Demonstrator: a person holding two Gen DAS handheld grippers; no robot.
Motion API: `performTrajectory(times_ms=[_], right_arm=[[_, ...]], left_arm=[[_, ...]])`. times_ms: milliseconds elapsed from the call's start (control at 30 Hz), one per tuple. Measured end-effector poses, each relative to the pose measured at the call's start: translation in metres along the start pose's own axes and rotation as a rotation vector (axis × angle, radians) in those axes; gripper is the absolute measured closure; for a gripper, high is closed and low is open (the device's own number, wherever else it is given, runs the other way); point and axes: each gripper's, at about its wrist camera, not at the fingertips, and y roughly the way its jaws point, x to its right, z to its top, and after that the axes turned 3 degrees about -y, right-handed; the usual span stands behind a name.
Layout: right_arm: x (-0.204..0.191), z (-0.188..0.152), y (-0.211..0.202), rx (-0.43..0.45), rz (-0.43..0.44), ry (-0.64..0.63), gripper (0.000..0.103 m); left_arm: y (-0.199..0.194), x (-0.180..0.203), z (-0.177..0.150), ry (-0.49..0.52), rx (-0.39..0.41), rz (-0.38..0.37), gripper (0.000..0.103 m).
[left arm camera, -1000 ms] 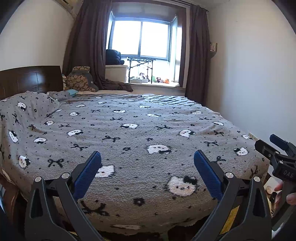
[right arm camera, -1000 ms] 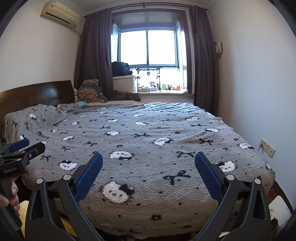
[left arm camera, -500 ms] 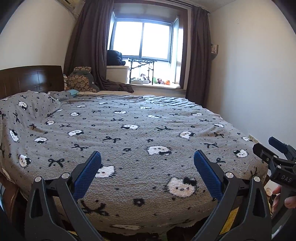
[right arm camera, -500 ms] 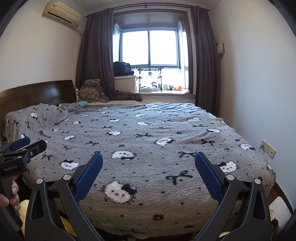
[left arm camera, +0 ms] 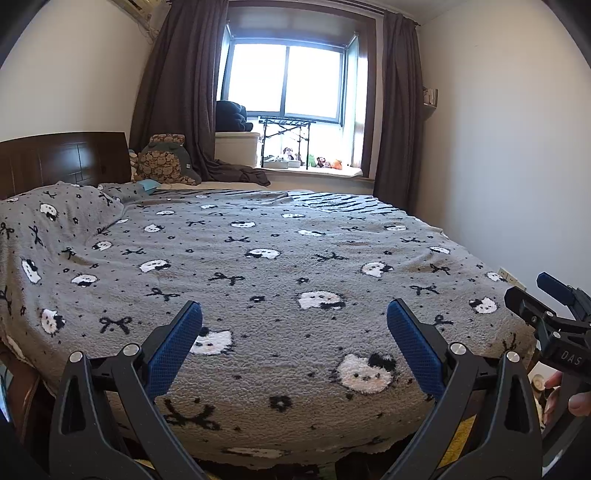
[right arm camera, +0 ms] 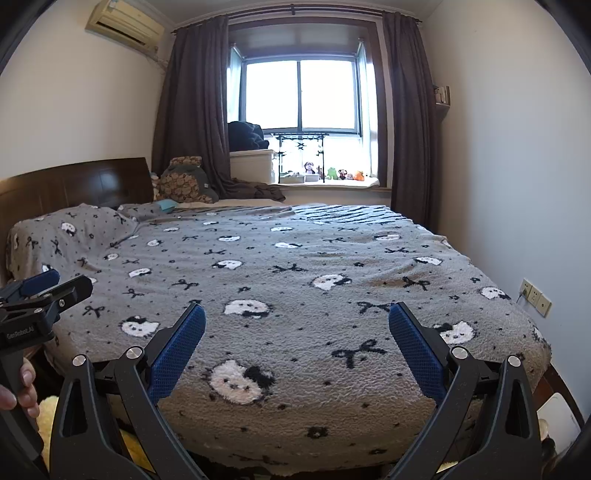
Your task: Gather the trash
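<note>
Daylight enters through the window [left arm camera: 288, 79] at the far wall — the panes are overexposed, blown to white in both views. The walls read evenly lit, the dark curtains [right arm camera: 192, 107] lose detail. The blanket [left arm camera: 280, 280] is sharp and clear, with shade under the bed's near edge. Fisheye distortion bends straight lines outward — the frame corners vignette to black.

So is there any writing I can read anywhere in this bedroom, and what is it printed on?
"DAS": on the right hand-held gripper, seen from the left camera; the word is cut off.
"GenRobot.AI": on the left hand-held gripper, seen from the right camera.
Air conditioner: any label is too small to read.
</note>
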Motion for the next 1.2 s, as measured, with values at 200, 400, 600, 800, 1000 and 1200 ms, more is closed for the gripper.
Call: performTrajectory(times_ms=[200, 400, 600, 800, 1000, 1200], right_arm=[[-0.0027, -0.0001, 0.0015, -0.006, 0.005, -0.005, 0.003], [-0.0054, -0.0003, 0.0050, -0.015, 0.020, -0.015, 0.003], [-0.0056, 0.0002, 0.0059, -0.014, 0.022, -0.014, 0.003], [-0.0057, -0.0008, 0.0072, -0.016, 0.017, -0.014, 0.003], [-0.0046, -0.0024, 0.0084, -0.023, 0.018, -0.014, 0.003], [-0.0027, -0.0029, 0.0081, -0.021, 0.018, -0.011, 0.003]], left_arm=[[-0.0003, 0.0000, 0.0001, 0.001, 0.000, -0.002, 0.008], [0.0011, -0.0003, 0.0000, 0.005, -0.004, 0.001, 0.008], [0.0002, -0.0006, 0.0006, 0.004, 0.001, 0.005, 0.008], [-0.0002, -0.0006, 0.0003, 0.001, 0.001, 0.007, 0.008], [-0.0001, 0.0016, -0.0005, 0.005, 0.001, 0.007, 0.008], [0.0002, 0.0026, -0.0013, 0.004, 0.000, 0.009, 0.008]])
